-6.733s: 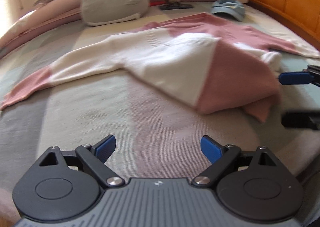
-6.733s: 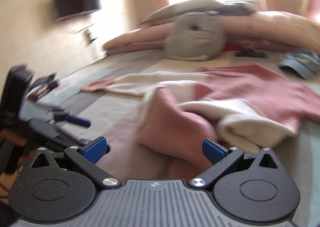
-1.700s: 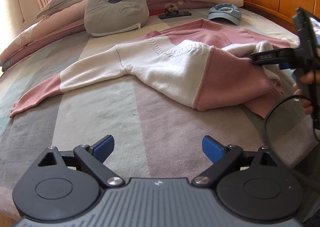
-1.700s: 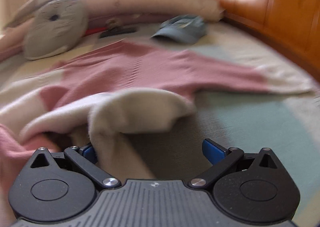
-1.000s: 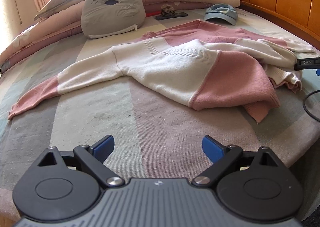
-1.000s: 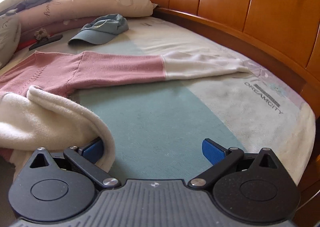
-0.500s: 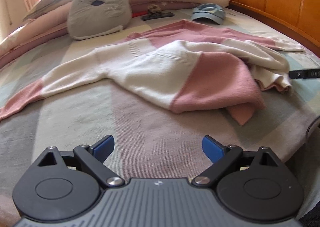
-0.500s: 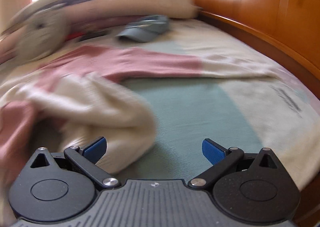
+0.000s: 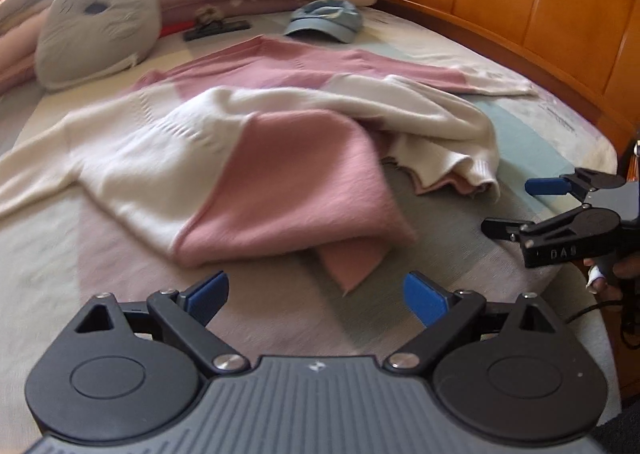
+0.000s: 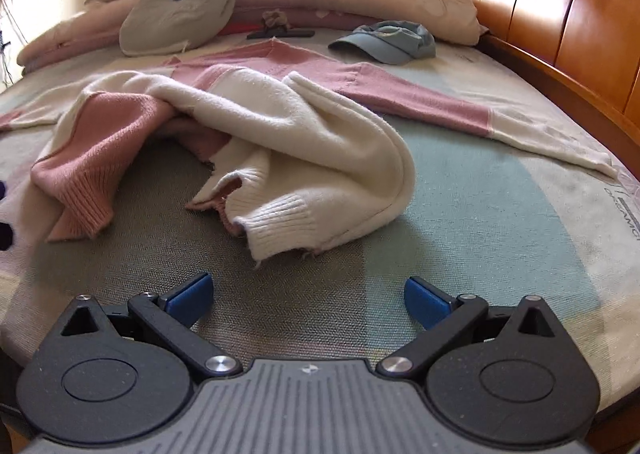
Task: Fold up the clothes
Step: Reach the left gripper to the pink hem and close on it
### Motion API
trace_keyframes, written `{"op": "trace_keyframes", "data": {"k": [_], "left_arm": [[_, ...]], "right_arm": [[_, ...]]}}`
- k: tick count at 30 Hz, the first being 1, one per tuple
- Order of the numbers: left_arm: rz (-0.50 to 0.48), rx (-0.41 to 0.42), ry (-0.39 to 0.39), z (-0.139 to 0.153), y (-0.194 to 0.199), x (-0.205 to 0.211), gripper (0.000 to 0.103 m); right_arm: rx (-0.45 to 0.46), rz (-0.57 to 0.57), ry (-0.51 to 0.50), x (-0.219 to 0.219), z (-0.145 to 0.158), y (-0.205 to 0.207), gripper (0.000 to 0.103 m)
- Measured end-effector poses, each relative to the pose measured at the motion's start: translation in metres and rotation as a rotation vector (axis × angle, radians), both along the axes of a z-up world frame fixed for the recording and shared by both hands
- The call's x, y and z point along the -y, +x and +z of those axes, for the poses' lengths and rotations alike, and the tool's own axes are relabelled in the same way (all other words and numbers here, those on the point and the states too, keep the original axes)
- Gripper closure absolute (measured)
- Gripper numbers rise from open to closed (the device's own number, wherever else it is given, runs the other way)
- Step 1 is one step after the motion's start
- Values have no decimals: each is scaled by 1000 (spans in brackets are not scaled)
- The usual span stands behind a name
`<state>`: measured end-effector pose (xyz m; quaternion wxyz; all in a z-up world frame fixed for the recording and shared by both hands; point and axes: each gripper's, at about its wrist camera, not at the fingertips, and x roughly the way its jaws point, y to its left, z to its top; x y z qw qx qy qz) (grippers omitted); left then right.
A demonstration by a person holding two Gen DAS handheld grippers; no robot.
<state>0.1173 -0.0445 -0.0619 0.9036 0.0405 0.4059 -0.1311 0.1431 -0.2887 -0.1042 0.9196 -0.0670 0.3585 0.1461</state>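
Both grippers [image 9: 316,294] [image 10: 308,296] gape wide, empty, near sweater [image 10: 280,126].

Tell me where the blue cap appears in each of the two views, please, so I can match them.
Left wrist view: the blue cap lies at the upper centre, beyond the sweater.
Right wrist view: the blue cap lies at the upper right of centre, near the pillows.
Shared landmark: the grey cushion, left of the cap in both.

Sweater [image 9: 248,158] left sleeve cut off at frame edge, small dark item [image 10: 280,28] by pillows unidentifiable
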Motion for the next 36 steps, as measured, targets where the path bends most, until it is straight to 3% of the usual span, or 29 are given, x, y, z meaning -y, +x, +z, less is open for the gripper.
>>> {"op": "trace_keyframes", "data": {"k": [2,7,12,16,18,23,25,27,29,33,36], "left_arm": [[-25,-13,-10,-1,6,9,8],[-90,-129,-231,-19,20,13,8],[22,-142,-454,-30,32,-8,3],[167,-187,-753,-47,42,-46,3],[235,-192,-858,-54,46,-61,4],[324,-181,-867,-57,57,-66,17],[357,-160,-840,-58,56,-64,28],[385,-151,-782,-57,52,-62,60],[401,-157,-737,-57,47,-64,74],[388,-163,-784,-53,40,-78,85],[369,-112,-759,-36,28,-87,87]], "right_arm": [[21,8,5,1,-2,-3,0],[69,21,24,5,-6,-10,0],[88,40,36,9,-8,-14,0],[109,44,44,10,-10,-16,0],[115,46,47,11,-10,-16,0],[132,46,56,12,-12,-18,0],[133,43,57,12,-13,-18,0],[133,39,57,11,-13,-17,0],[133,36,57,11,-13,-17,0],[137,28,59,11,-13,-17,0],[132,22,57,11,-13,-17,0]]}}
